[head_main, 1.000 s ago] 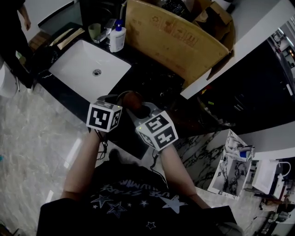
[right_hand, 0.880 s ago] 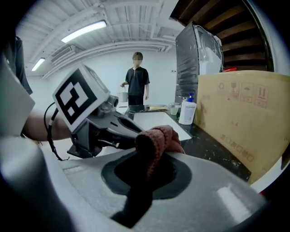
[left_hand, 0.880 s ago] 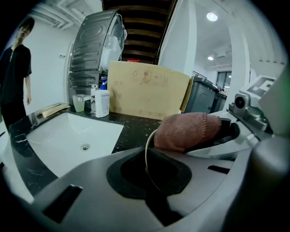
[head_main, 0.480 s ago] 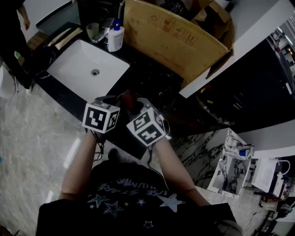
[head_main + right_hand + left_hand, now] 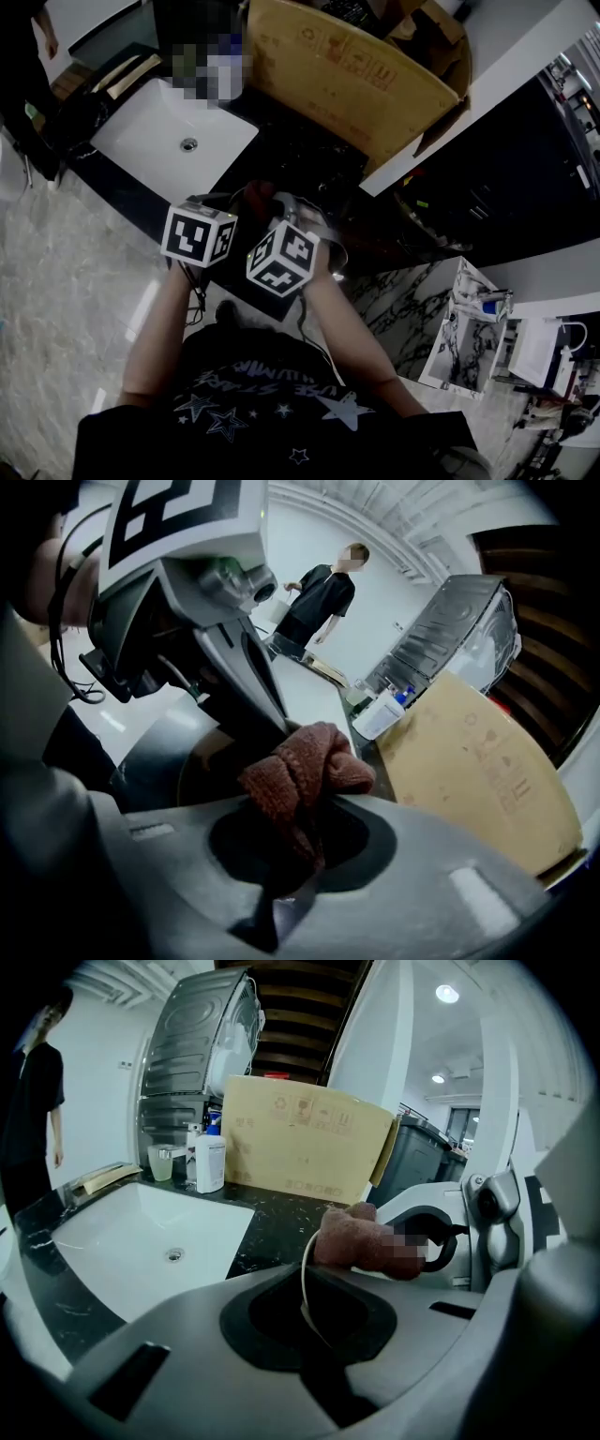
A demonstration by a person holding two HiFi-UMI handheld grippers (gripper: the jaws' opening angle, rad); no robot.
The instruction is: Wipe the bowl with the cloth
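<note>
Left gripper (image 5: 307,1321) is pressed shut on the bowl (image 5: 304,1274) by its thin rim, probably to steady it above the counter (image 5: 309,150) edge. Right gripper (image 5: 298,850) pinches the bunched brown cloth (image 5: 305,766), which sits at the bowl's rim. Both forearms converge and the tools tilt downward, close together.

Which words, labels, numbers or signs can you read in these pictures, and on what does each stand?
No text reads clearly.
Cardboard box: symbols and small print, too small to read.
Shirt: a line of letters above stars, upside down, too blurred to read.
Pump bottle: label too small to read.
Marker cubes: black-and-white square patterns, no letters.
</note>
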